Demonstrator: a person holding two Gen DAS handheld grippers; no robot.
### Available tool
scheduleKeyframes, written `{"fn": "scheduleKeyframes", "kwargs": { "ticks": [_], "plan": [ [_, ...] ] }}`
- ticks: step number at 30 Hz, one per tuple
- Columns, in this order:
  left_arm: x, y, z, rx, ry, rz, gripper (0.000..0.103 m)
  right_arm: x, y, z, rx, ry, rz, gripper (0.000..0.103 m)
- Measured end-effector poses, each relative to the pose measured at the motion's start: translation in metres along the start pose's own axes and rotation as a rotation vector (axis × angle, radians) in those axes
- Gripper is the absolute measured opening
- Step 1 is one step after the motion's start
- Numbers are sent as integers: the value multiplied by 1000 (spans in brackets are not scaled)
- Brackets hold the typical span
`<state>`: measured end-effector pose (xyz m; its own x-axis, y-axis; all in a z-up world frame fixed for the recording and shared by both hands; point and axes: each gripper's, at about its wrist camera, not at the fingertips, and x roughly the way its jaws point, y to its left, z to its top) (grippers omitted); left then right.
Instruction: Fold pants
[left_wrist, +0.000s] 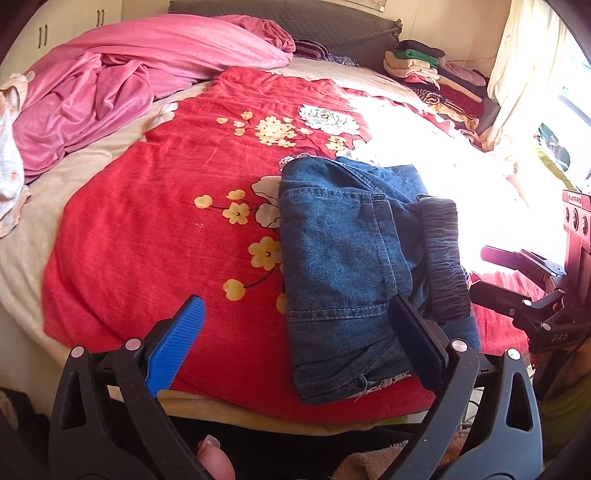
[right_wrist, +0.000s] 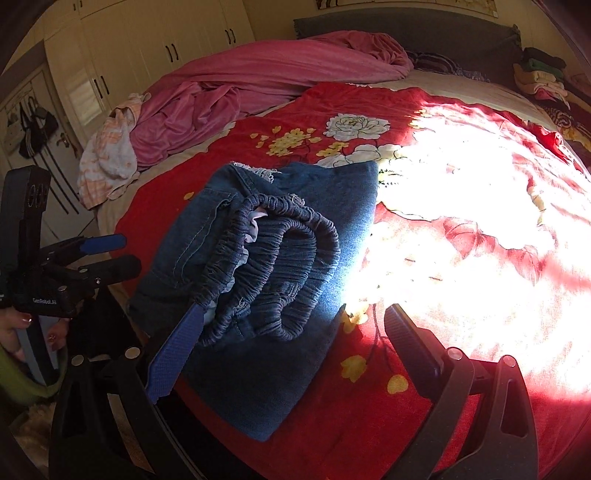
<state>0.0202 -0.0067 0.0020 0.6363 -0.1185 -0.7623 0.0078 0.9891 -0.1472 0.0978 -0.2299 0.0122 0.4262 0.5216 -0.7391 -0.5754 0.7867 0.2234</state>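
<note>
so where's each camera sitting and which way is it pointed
Left wrist: sits on the left gripper, looking up the bed over the folded jeans; own open fingers and a fingertip show, right gripper at right edge.
Right wrist: sits on the right gripper, looking over the jeans' elastic waistband toward the wardrobe; own open fingers show, left gripper at left.
Shared: jeans, red floral bedspread, pink blanket.

Sunlight whites out the red floral bedspread (right_wrist: 480, 229) across the right of the right wrist view and the centre right of the left wrist view, erasing its pattern there. The folded jeans (left_wrist: 343, 258) hide their own inner layers, and the left gripper (left_wrist: 299, 347) covers their near right corner. The clothes stack (left_wrist: 436, 74) at upper right is too small to sort into separate garments.
</note>
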Motion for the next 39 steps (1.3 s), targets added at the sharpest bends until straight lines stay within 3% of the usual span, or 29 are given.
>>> {"fn": "scheduleKeyframes", "kwargs": {
  "ticks": [14, 24, 35, 39],
  "plan": [
    [44, 1, 17, -17, 55, -41, 93, 18, -17, -2, 129, 50, 60, 98],
    [61, -2, 24, -28, 66, -110, 92, 21, -6, 4, 130, 41, 161, 98],
    [66, -3, 29, -29, 70, -140, 87, 19, -21, 13, 215, 11, 195, 98],
    [67, -3, 29, -31, 68, -136, 87, 34, -15, 12, 206, 73, 194, 98]
  ]
}}
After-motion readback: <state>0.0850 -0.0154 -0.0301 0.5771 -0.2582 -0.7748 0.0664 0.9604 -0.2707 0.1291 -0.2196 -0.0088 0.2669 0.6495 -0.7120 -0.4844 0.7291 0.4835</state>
